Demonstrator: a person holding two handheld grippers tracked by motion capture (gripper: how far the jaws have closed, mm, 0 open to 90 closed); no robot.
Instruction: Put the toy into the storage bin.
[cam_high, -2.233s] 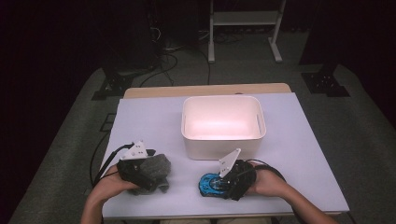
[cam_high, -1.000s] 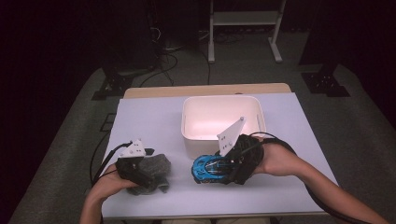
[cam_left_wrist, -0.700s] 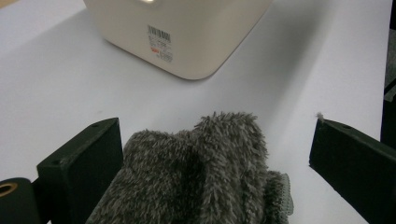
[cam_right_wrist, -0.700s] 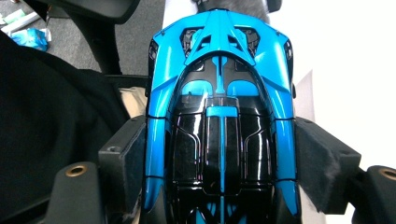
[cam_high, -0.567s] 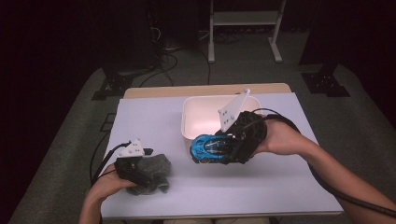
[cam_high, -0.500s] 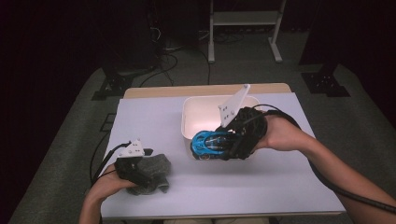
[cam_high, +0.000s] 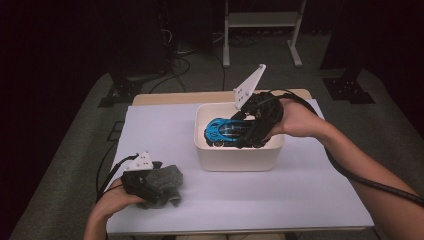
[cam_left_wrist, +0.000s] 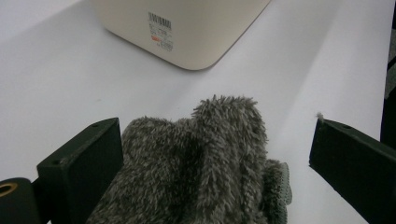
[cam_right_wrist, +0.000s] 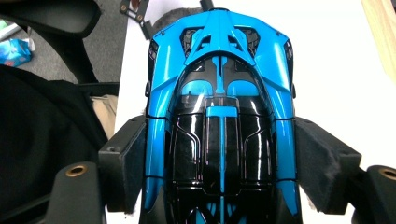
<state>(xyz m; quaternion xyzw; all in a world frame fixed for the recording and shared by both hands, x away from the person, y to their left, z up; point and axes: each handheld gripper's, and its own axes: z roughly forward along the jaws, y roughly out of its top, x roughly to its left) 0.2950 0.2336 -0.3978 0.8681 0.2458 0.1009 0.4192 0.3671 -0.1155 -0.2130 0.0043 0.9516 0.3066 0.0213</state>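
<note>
- Gripping the blue toy car (cam_right_wrist: 219, 116) across its body, the right claw (cam_high: 250, 131) has both pads pressed flat on the car's sides, as the right gripper view shows.
- Seen from the high view, this claw holds the car (cam_high: 225, 131) over the open white bin (cam_high: 239, 157), the car within the bin's rim; whether it touches the bin floor I cannot tell.
- The car's nose points away from the hand, toward the bin's left wall in that view.
- The left claw (cam_left_wrist: 215, 186) stands wide apart around the grey fuzzy cloth (cam_left_wrist: 196, 163); one pad is at the cloth's side, the other well clear of it, so it is not clamped.
- In the high view the cloth (cam_high: 165, 181) lies on the white counter (cam_high: 300, 190) near its front left corner, under the left claw (cam_high: 145, 182), well apart from the bin.
- Progress, as I judge it: the car is nearly stowed, with only lowering and release left.
- The cloth has not been lifted; closing on it, carrying it to the bin and dropping it in all remain.
</note>
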